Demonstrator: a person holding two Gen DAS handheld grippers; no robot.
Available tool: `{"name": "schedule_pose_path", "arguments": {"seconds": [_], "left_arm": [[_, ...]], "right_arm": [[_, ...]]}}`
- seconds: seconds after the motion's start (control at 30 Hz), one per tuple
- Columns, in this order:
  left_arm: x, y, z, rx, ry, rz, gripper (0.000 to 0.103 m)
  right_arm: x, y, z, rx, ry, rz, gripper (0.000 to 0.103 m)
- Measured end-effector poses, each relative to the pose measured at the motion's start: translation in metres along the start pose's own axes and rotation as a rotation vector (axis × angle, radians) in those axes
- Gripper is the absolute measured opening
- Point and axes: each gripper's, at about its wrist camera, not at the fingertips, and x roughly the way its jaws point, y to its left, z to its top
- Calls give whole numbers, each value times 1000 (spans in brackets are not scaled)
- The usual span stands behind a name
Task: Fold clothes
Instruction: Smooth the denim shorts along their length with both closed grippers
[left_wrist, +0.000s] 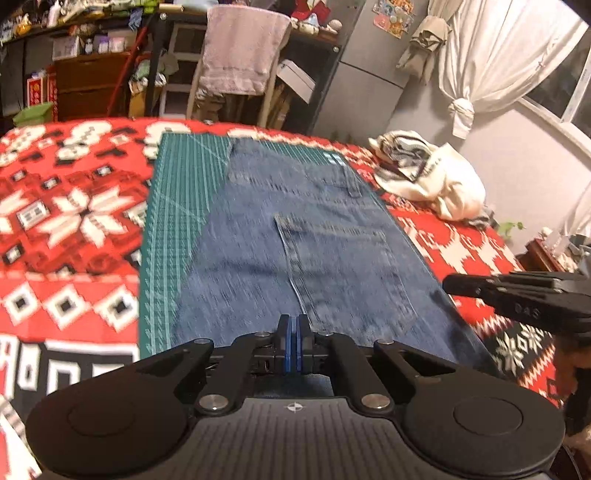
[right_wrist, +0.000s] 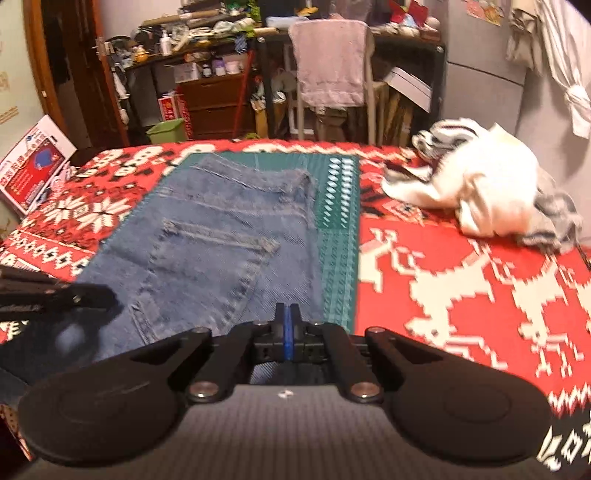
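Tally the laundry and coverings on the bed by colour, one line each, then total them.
Blue: 1, the blue denim jeans spread flat
Green: 1, the green gridded cutting mat beneath the jeans
White: 1, the crumpled white cloth heap with striped parts
Red: 1, the red patterned blanket over the bed
Total: 4

Pink towel (right_wrist: 330, 62) over chair, green bin (right_wrist: 166, 131) beside drawers

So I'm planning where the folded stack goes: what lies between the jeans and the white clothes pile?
In the right wrist view: a strip of green mat, then bare red patterned blanket, between jeans and pile.
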Motion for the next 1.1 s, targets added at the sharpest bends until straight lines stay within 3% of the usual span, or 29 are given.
{"name": "schedule_pose_path", "arguments": {"seconds": [0.2,0.37,0.87,0.97,1.1], "left_arm": [[13,11,17,11,14,83,1],[10,22,10,-11,15,63,1],[-20,29,-18,-37,41,74,0],[-26,20,-16,-33,13,31,0],[-20,2,-12,-38,14,-98,0]], "right_arm": [[12,21,11,-29,7,50,0],[24,9,-2,-9,47,14,0],[-12,-15,-25,33,60,-27,1],[-22,-8,-23,32,29,11,1],[-23,15,-18,-17,12,68,1]]}}
